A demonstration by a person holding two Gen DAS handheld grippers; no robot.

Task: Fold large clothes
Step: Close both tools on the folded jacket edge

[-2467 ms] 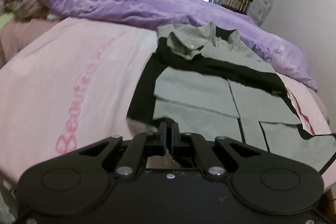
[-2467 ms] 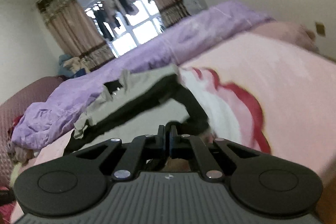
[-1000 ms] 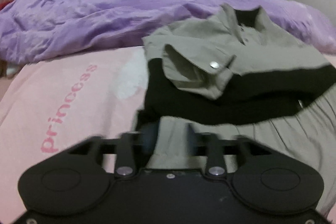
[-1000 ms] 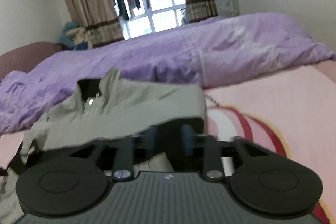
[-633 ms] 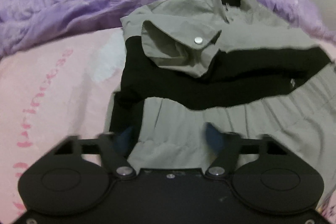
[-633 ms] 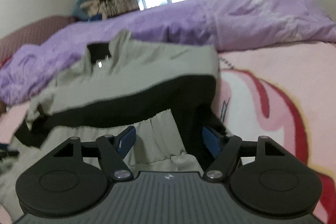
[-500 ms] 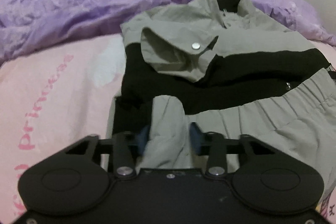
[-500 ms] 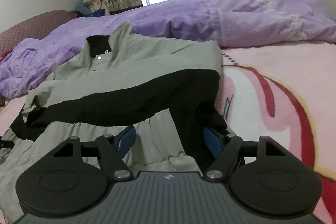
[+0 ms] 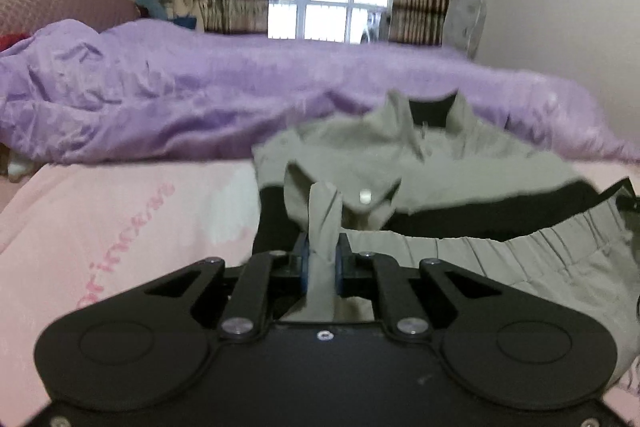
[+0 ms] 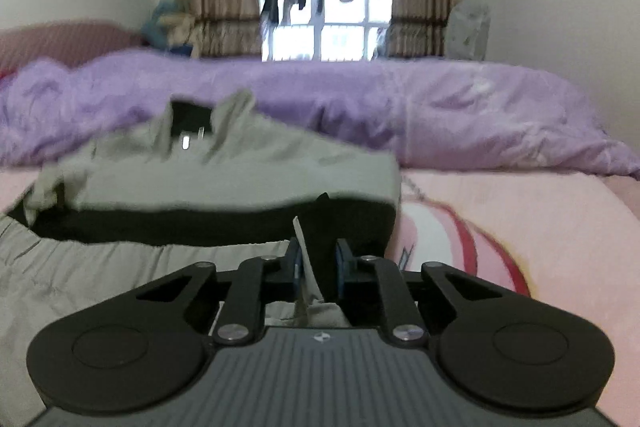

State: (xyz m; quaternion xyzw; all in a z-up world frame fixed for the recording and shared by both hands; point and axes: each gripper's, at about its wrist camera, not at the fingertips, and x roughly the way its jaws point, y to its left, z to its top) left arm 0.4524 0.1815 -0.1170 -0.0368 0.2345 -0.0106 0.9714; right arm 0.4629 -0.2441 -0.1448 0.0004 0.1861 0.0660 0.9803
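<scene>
A grey and black jacket (image 9: 460,163) lies on the pink bed, its collar toward the purple duvet. Its gathered grey hem stretches across the near side (image 10: 120,267). My left gripper (image 9: 322,259) has its jaws closing on a pinched fold of the grey hem, which stands up between the blue pads. My right gripper (image 10: 316,267) has its jaws closing too, with a bunch of black and grey jacket cloth pressed between its pads at the hem's right end. A sleeve cuff with a snap (image 9: 364,197) rests on the jacket's left side.
A rumpled purple duvet (image 9: 160,107) runs along the far side of the bed. The pink sheet (image 9: 100,219) with printed lettering lies left of the jacket, and a pink and red print (image 10: 480,239) lies right. A window with curtains is behind.
Both grippers, wide open over the hem half a second ago, have closed on its cloth. Both views now sit lower and tilt up toward the window.
</scene>
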